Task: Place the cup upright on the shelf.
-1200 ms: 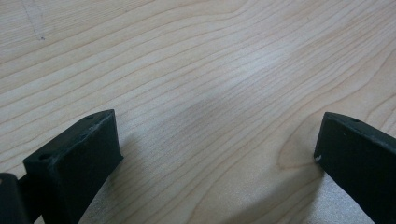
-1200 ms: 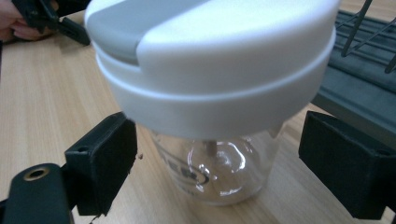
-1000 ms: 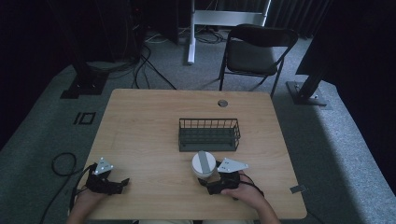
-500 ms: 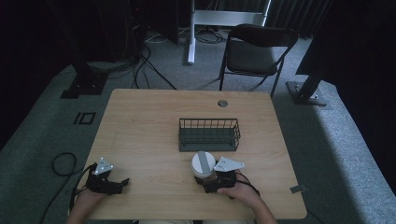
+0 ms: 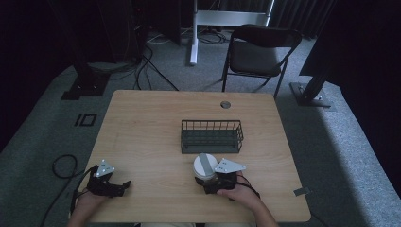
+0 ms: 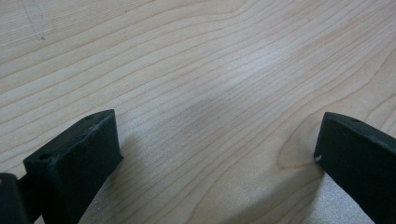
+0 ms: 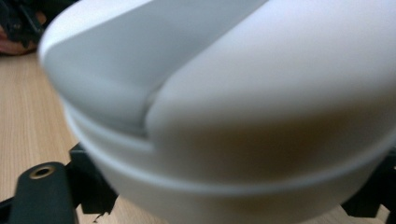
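Left gripper (image 5: 124,183): at rest near the front left corner of the wooden table (image 5: 142,127), held in the left hand (image 5: 87,201). Jaws wide apart in the left gripper view, nothing between them but bare wood grain (image 6: 210,93). No part in the step in hand, by present judgement.

Wire basket (image 5: 212,136): black, rectangular, near the table centre, upright and seemingly empty, though its floor is too dark to confirm. Small round grommet (image 5: 225,104) near the far edge, well apart from the work.

White lidded container (image 5: 205,165): round, with a grey band across its lid, just in front of the basket and close to it. Looms large and blurred in the right gripper view (image 7: 243,107), with black jaw parts visible low on either side of it. Lifted or resting on the table: cannot tell.

Right gripper (image 5: 208,182): in the right hand (image 5: 236,191), directly behind the container on the person's side, jaws closed around its body.

Step in hand, as judged: container grasped, ready for transfer toward the basket.

Next move calls for: firm, even grip on the smooth curved wall, prone to slipping; lift high enough to clear the basket's near rim; short forward travel; level carriage to keep the lid seated; descent inside the wire walls before release. Left gripper available to steady the basket if it slides.
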Action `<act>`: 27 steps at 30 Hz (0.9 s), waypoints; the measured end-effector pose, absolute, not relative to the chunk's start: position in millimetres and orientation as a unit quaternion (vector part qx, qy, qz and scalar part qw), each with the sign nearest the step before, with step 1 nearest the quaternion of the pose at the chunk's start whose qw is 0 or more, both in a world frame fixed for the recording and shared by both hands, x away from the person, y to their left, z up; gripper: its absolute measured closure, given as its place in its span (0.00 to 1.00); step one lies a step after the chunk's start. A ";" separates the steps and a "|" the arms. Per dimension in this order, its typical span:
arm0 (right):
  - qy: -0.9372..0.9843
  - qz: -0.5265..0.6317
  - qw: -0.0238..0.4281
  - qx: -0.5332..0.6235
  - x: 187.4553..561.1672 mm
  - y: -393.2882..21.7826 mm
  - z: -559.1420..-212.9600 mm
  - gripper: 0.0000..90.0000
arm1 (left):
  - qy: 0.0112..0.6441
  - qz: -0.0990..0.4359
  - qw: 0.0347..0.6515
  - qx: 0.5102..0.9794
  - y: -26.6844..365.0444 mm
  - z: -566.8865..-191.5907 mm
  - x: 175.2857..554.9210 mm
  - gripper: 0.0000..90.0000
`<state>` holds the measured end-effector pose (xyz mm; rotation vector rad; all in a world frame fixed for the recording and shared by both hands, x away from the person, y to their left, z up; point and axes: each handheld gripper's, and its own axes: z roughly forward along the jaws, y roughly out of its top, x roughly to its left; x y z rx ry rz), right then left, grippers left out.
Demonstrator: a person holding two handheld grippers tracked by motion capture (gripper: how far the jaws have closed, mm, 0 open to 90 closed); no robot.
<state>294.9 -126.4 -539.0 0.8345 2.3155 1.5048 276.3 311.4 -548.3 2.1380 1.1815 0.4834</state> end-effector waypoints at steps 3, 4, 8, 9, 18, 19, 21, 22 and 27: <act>0.794 0.519 0.131 0.289 295.3 -125.4 -539.5 0.17 | 0.450 0.184 0.320 0.813 311.4 -548.3 276.3 0.01; 0.795 0.518 0.133 0.288 295.1 -125.2 -539.3 0.18 | 0.450 0.184 0.320 0.813 311.4 -548.3 276.3 0.01; 0.795 0.517 0.138 0.286 294.6 -124.8 -539.0 0.18 | 0.449 0.184 0.320 0.814 311.5 -548.3 276.3 0.01; 0.797 0.514 0.141 0.285 294.0 -124.4 -538.5 0.19 | 0.450 0.184 0.320 0.813 311.4 -548.3 276.3 0.01; 0.797 0.513 0.152 0.280 292.9 -123.8 -537.6 0.20 | 0.450 0.184 0.320 0.813 311.4 -548.3 276.3 0.01; 0.797 0.513 0.152 0.280 292.9 -123.8 -537.6 0.20 | 0.450 0.184 0.320 0.813 311.4 -548.3 276.3 0.01; 0.798 0.513 0.152 0.279 292.8 -123.8 -537.6 0.20 | 0.450 0.184 0.320 0.813 311.4 -548.3 276.3 0.01; 0.797 0.513 0.150 0.282 292.8 -124.6 -537.2 0.20 | 0.449 0.184 0.320 0.814 311.4 -548.3 276.3 0.01; 0.795 0.515 0.146 0.286 293.2 -126.1 -536.2 0.20 | 0.449 0.184 0.320 0.814 311.4 -548.3 276.3 0.01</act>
